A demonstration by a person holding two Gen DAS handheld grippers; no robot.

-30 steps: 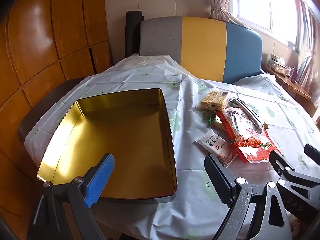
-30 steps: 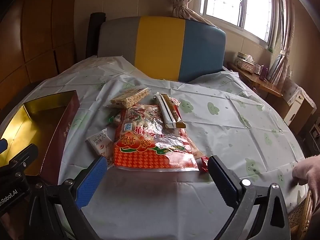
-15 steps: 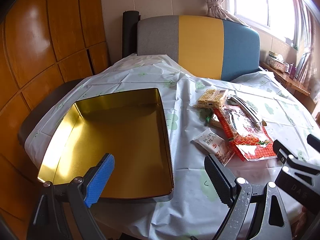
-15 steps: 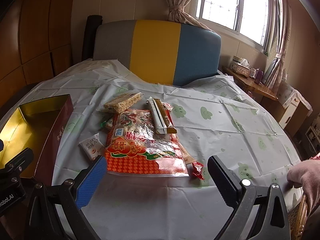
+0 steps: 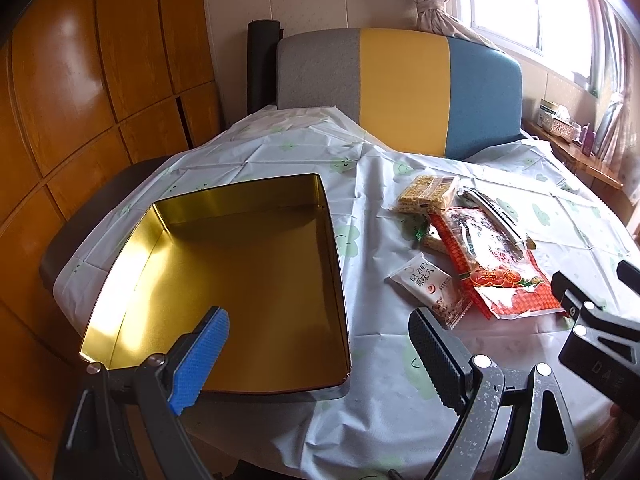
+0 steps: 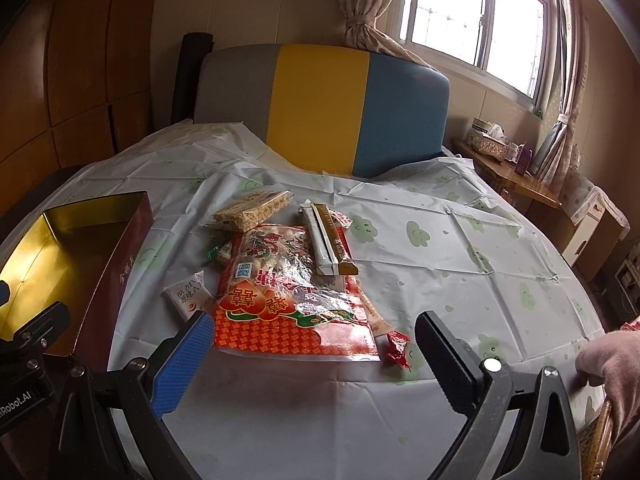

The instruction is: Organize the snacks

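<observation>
The left gripper (image 5: 316, 350) hangs with its jaws spread wide and nothing between them, its blue pad over the near end of the gold tin (image 5: 224, 276) and its black pad over the bare cloth to the right of it. The tin is open, shows only its shiny gold floor, and sits on the left part of the surface (image 5: 384, 408), which is draped in a pale cloth printed with green clouds.

The right gripper (image 6: 314, 354) is likewise wide apart and holds nothing, poised above the near edge of the snack pile. Just ahead of it lies the large red bag (image 6: 288, 300), flat on the cloth. A small white sachet (image 6: 188, 296) lies just beside the bag's left edge, between the bag and the tin's dark red outer wall. A small red candy (image 6: 398, 348) sits at the bag's near right corner. At the far end of the pile lies a clear pack of yellow bars (image 6: 252, 210), and a long white-and-brown stick pack (image 6: 330, 240) rests partly on the bag's far right side.

A hand (image 6: 612, 360) rests at the surface's right edge. Beyond the surface stands a grey, yellow and blue chair back (image 6: 320, 108).
</observation>
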